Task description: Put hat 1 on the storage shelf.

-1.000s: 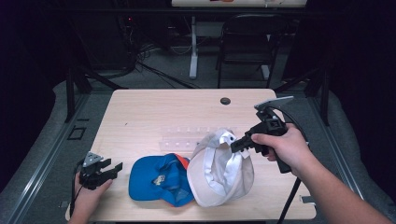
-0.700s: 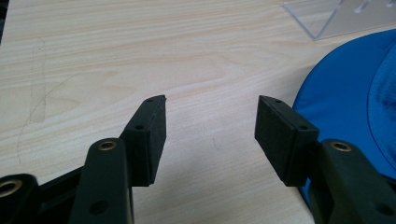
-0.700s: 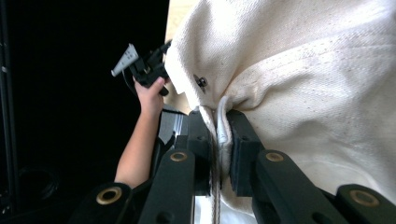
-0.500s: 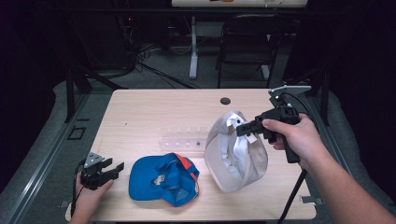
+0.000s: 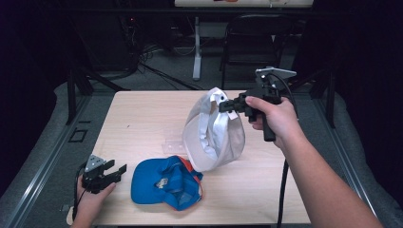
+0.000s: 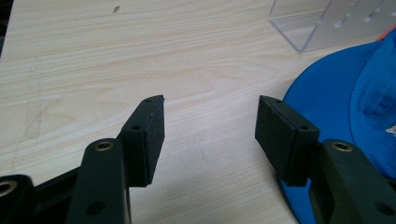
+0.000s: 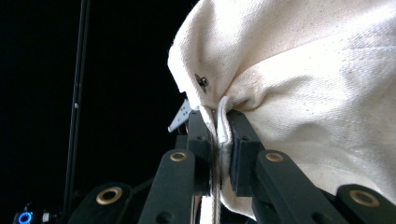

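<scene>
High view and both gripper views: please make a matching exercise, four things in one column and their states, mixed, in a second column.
1. cream fabric cap
2. blue fabric cap
3. left gripper
4. clear plastic stand

a. jaws open above the bare wooden table
b. lying flat on the table
c. hanging in the air from the right gripper
d. standing on the table beyond the blue cap

Pairs: 1-c, 2-b, 3-a, 4-d

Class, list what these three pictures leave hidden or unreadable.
- High view: the white cap hangs from the right gripper and hides part of the clear stand.
- High view: the emblem on the blue cap is too small to read.
- Left gripper view: the frame edge cuts off the blue cap.
</scene>
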Demonstrator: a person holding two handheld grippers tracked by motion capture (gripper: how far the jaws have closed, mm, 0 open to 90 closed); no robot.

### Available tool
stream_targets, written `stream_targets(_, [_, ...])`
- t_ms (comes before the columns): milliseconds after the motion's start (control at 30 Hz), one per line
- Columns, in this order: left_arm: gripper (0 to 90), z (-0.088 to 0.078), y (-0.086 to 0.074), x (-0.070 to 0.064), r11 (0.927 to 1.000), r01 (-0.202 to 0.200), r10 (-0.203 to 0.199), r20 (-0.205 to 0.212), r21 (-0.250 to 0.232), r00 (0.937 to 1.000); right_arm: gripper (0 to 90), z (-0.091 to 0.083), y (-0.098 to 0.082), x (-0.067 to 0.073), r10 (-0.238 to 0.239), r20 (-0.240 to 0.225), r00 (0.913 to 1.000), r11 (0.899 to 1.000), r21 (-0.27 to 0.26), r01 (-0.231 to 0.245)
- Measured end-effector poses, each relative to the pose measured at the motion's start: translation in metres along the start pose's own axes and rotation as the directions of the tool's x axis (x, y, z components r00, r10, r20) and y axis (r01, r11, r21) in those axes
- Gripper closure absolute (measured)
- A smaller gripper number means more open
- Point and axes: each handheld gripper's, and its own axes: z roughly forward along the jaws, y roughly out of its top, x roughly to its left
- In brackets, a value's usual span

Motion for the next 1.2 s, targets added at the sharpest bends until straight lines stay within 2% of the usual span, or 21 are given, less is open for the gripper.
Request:
stream_targets(133, [43.4, 0.001, 0.0, -0.004, 0.9999, -0.011, 0.011, 0.01, 0.002, 0.9999, 81.9, 0.012, 0.012, 0.002, 0.006, -0.003, 1.0, 1.0, -0.011, -0.007])
stream_targets(267, [43.4, 0.001, 0.002, -0.011, 0.9991, -0.041, 0.041, 0.023, -0.014, 0.9989, 81.9, 0.025, 0.021, 0.001, 0.022, 0.0, 0.9998, 0.999, -0.025, -0.022])
stream_targets(500, [44.1, 0.002, 0.003, -0.012, 0.9991, -0.041, 0.041, 0.041, -0.013, 0.9983, 81.9, 0.04, 0.034, 0.0, 0.056, 0.001, 0.9984, 0.996, -0.064, -0.056])
stream_targets(567, [44.1, 0.002, 0.003, -0.013, 0.9989, -0.045, 0.046, 0.046, -0.01, 0.9979, 81.8, 0.044, 0.038, 0.001, 0.058, 0.015, 0.9982, 0.996, -0.073, -0.057])
stream_targets(667, [44.2, 0.002, 0.003, -0.015, 0.9983, -0.053, 0.053, 0.028, -0.024, 0.9982, 81.8, 0.051, 0.044, 0.001, 0.076, 0.016, 0.997, 0.991, -0.115, -0.074])
stream_targets(833, [44.3, 0.002, 0.003, -0.016, 0.9986, -0.048, 0.049, 0.036, -0.022, 0.9982, 81.7, 0.056, 0.05, 0.004, 0.075, 0.012, 0.9971, 0.988, -0.136, -0.072])
stream_targets(967, [44.9, 0.002, 0.004, -0.019, 0.9981, -0.056, 0.057, 0.049, -0.026, 0.9972, 81.7, 0.063, 0.052, 0.001, 0.08, 0.036, 0.9962, 0.986, -0.15, -0.073])
stream_targets(1100, [46.3, 0.002, 0.01, -0.027, 0.9973, -0.072, 0.073, 0.082, -0.019, 0.994, 81.7, 0.067, 0.051, -0.001, 0.081, 0.038, 0.996, 0.986, -0.149, -0.075])
stream_targets(1133, [46.3, 0.003, 0.016, -0.034, 0.9959, -0.082, 0.085, 0.098, -0.039, 0.9915, 81.7, 0.068, 0.05, -0.001, 0.083, 0.036, 0.9959, 0.986, -0.148, -0.076])
stream_targets(1167, [46.3, 0.003, 0.016, -0.034, 0.9959, -0.082, 0.085, 0.098, -0.039, 0.9915, 81.7, 0.068, 0.05, -0.001, 0.083, 0.036, 0.9959, 0.986, -0.148, -0.076])
stream_targets(1200, [46.3, 0.003, 0.022, -0.042, 0.9935, -0.105, 0.109, 0.112, -0.044, 0.9876, 81.7, 0.068, 0.05, -0.002, 0.079, 0.037, 0.9962, 0.986, -0.151, -0.072])
